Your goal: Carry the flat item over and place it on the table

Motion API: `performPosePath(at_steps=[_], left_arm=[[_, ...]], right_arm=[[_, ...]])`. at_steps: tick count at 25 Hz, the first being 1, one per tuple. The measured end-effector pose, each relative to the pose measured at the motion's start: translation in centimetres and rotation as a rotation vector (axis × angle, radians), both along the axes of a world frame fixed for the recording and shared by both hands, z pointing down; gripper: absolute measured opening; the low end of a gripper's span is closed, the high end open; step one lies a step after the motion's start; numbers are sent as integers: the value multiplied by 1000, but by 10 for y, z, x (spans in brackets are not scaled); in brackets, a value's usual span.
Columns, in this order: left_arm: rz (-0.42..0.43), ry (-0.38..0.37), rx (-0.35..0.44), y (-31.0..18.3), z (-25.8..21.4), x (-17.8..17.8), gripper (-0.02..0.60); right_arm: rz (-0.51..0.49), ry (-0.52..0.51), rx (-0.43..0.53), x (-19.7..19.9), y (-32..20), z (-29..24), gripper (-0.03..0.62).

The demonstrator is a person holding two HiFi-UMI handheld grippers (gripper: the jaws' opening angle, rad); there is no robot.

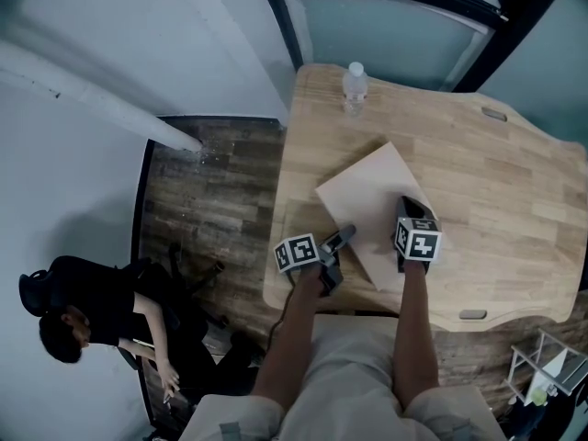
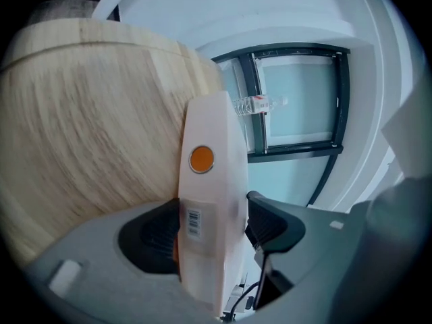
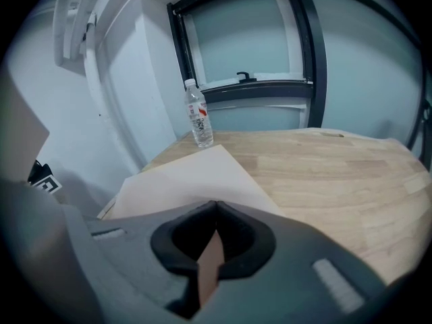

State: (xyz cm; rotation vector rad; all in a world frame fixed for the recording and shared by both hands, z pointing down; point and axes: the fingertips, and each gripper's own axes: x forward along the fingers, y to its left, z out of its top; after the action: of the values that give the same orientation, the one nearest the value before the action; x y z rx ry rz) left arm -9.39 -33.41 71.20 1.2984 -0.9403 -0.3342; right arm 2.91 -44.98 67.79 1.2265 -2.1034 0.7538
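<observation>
Over the near-left part of the table (image 1: 514, 182), I'm holding the flat item (image 1: 367, 191) with both grippers. Left gripper (image 1: 338, 243) is clamping its near-left edge: in the left gripper view the sheet is sitting edge-on between the pads, with an orange dot and a barcode label showing on its face. Right gripper (image 1: 411, 208) is pinching the near-right edge, jaws closed onto it and the sheet fanning out ahead.

Item is lying nearly flat over the wood. I can't tell whether its far part is touching down or hovering just above.

Key geometry: the sheet is extending away from both grippers, long axis running from my side toward the water bottle (image 1: 355, 87). Its far corner is pointing at the bottle but well apart from it. Both grips are sitting on the near end, so nothing is supporting the far end. The left one is nearer the table's left edge, and the sheet's left corner is sitting close to that edge.

My read: I'm at the set-down step, carry mostly done. Next I'm expecting to lower evenly and let go on both sides. An uneven release is risking the sheet skewing or sliding toward the left edge.
</observation>
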Motion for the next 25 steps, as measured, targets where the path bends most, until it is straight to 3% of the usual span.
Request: performPosePath(at_steps=[11, 20, 22, 25], left_arm=[[0, -43, 92, 3, -20, -4, 319], [-17, -112, 298, 0, -69, -10, 319], [7, -168, 340, 3, -80, -10, 319], [70, -333, 407, 9, -96, -14, 319]], right_arm=[[26, -48, -14, -5, 21, -5, 2], [21, -181, -53, -26, 69, -11, 2], [36, -226, -66, -26, 82, -13, 2], [66, -248, -48, -17, 99, -21, 2]])
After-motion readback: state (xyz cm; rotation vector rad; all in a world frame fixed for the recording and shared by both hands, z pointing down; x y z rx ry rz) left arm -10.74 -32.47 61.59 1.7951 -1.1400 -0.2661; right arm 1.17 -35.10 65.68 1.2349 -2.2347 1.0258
